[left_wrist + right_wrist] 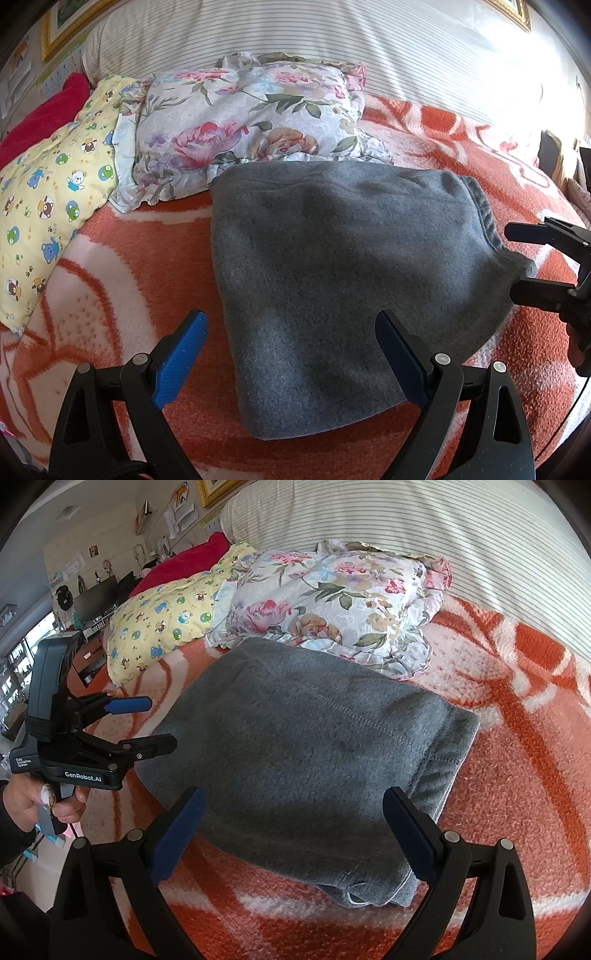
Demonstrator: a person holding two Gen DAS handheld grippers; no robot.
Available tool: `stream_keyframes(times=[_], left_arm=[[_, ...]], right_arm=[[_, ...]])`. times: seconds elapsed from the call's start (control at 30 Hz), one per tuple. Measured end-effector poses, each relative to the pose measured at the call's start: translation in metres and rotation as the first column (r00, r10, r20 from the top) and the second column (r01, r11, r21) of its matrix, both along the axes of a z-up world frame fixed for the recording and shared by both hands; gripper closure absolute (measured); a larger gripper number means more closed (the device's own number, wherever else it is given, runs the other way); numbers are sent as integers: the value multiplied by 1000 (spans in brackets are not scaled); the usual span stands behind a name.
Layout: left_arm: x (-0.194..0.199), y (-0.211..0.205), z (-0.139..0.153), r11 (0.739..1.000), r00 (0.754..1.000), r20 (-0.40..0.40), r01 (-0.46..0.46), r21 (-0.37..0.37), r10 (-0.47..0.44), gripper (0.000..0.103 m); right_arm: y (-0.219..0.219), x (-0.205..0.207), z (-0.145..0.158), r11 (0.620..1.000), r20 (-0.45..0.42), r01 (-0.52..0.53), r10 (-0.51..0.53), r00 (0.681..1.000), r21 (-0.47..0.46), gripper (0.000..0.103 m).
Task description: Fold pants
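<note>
We list grey pants [295, 746], folded below the floral pillow [332, 605]: soft, thick fleece, best gripped at layered edges; left gripper [291, 354] and right gripper [291, 834] both gape empty.

- right gripper [515, 264]: cut off by right edge of left wrist view; only two black finger ends show.
- floral pillow [332, 602]: near edge hidden behind folded pants [306, 753].
- gold picture frame [59, 26]: cropped at top edge, picture unreadable.
- shelf items [92, 579]: too small to identify.
- hand [40, 805]: partly cut off at left edge.
</note>
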State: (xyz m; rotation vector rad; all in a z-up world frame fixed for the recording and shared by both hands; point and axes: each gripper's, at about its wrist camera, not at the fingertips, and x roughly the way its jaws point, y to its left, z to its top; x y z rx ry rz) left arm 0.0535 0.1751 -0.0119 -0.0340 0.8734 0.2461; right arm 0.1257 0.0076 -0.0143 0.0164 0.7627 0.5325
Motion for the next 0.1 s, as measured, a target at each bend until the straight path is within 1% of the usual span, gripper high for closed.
stream_keyframes(times=[0.1], left_arm=[[1, -1, 0, 1000, 1000, -4, -1, -2, 1, 10]], right_arm=[[0, 0, 0, 1000, -2, 1, -1, 1000, 4, 6]])
